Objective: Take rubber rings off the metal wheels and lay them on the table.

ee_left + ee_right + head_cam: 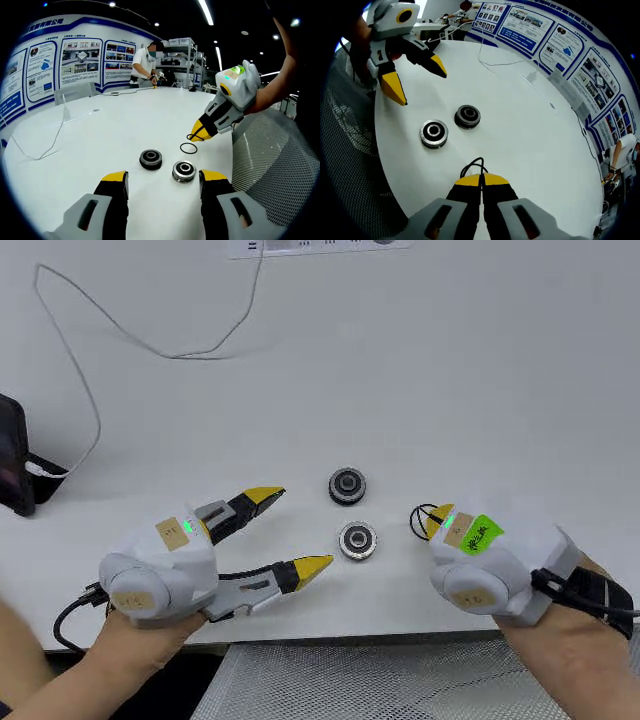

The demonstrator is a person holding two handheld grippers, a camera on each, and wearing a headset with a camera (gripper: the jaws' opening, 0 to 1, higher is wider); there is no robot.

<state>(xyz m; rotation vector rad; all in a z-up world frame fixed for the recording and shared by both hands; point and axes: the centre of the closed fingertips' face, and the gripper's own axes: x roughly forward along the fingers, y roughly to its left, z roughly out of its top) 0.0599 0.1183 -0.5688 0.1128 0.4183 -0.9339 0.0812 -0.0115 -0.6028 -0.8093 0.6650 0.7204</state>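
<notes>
L gripper (pixel 290 529), white w/ yellow tips: jaws wide apart, nothing held, above white table (pixel 480 390). Centre: black-tyred metal wheel (pixel 347 485), rubber on; nearer, bare silver metal wheel (pixel 358 540). R gripper (pixel 437 523): jaws closed, pinching thin black rubber ring (pixel 475 167). Second loose black ring (pixel 188 148) lies flat on table just beside its tips.

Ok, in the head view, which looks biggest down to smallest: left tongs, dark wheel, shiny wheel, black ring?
1. Left tongs.
2. Dark wheel and shiny wheel, alike.
The black ring looks about as wide as them, but the right tongs hide part, so I can't rank it.
</notes>
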